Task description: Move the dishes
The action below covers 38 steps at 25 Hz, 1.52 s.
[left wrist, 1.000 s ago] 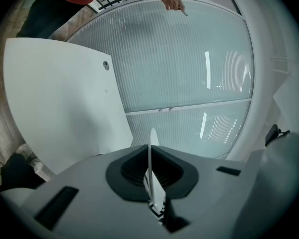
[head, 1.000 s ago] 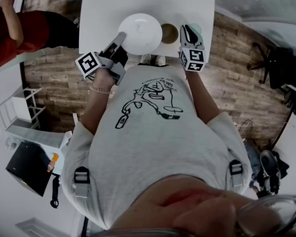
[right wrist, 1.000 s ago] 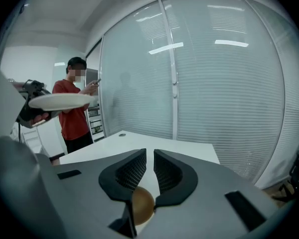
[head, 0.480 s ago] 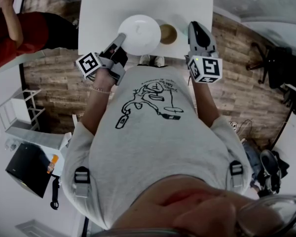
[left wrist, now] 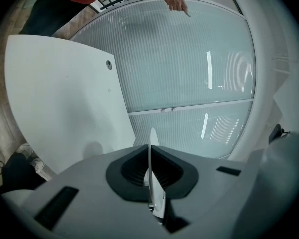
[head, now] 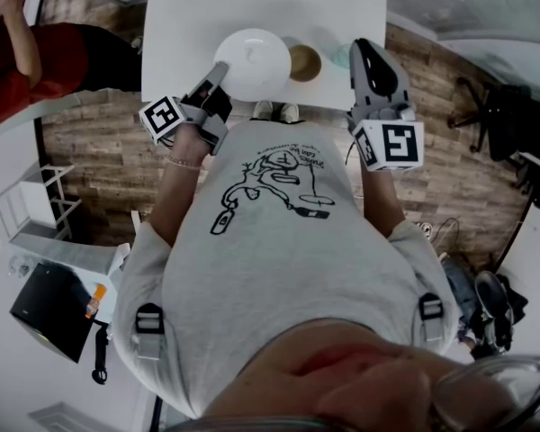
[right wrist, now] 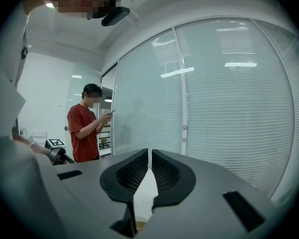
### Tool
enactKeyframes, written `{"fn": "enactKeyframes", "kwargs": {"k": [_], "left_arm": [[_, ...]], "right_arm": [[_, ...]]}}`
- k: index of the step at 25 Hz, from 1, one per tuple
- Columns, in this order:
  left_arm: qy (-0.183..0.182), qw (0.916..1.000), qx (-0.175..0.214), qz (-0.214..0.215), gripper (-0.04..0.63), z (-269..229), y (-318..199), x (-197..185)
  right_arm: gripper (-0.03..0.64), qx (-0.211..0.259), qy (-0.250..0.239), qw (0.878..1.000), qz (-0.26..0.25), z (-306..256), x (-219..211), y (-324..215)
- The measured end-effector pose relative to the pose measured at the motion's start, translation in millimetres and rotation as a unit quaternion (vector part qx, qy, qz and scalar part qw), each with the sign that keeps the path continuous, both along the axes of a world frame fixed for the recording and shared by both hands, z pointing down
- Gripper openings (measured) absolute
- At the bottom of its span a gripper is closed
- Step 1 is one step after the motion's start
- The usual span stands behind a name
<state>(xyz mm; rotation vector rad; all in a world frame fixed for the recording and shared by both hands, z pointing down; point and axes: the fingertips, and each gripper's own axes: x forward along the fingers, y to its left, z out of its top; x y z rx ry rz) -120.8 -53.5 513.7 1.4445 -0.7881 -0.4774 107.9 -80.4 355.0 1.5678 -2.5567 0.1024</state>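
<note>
A round white plate (head: 254, 61) lies at the near edge of the white table (head: 270, 3). My left gripper (head: 220, 70) is shut on the plate's near-left rim. In the left gripper view that rim shows as a thin white edge (left wrist: 152, 183) clamped between the dark pads (left wrist: 134, 171). Right of the plate stand a small brown bowl (head: 305, 62) and a pale green dish (head: 340, 56). My right gripper (head: 369, 54) hangs well above the table's right corner, shut, with nothing between its jaws (right wrist: 150, 166).
A person in a red shirt (head: 36, 57) stands left of the table and also shows in the right gripper view (right wrist: 84, 128). A frosted glass wall (right wrist: 214, 108) lies ahead. An office chair (head: 495, 106) stands at the right on the wooden floor.
My right gripper has risen from the table near the pale green dish and come toward the head camera, empty. The left gripper and the plate have stayed put.
</note>
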Motion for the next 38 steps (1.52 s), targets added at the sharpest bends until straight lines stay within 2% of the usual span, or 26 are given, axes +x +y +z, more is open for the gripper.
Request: {"fn": "enactKeyframes", "kwargs": {"k": [16, 25, 29, 38], "left_arm": [[-0.026, 0.9993, -0.026, 0.001, 0.011, 46, 5, -10], [-0.043, 0.9985, -0.034, -0.004, 0.011, 91, 2, -18], [-0.062, 0.9976, -0.030, -0.004, 0.011, 115, 0, -23], [-0.067, 0.9969, -0.040, -0.010, 0.011, 166, -6, -29]], "right_arm": [[0.049, 0.010, -0.017, 0.999, -0.025, -29, -7, 9], [0.049, 0.009, -0.017, 0.999, -0.034, -33, -10, 9], [0.049, 0.013, -0.018, 0.999, -0.036, -38, -10, 10], [0.049, 0.008, -0.020, 0.999, -0.041, -34, -15, 6]]}}
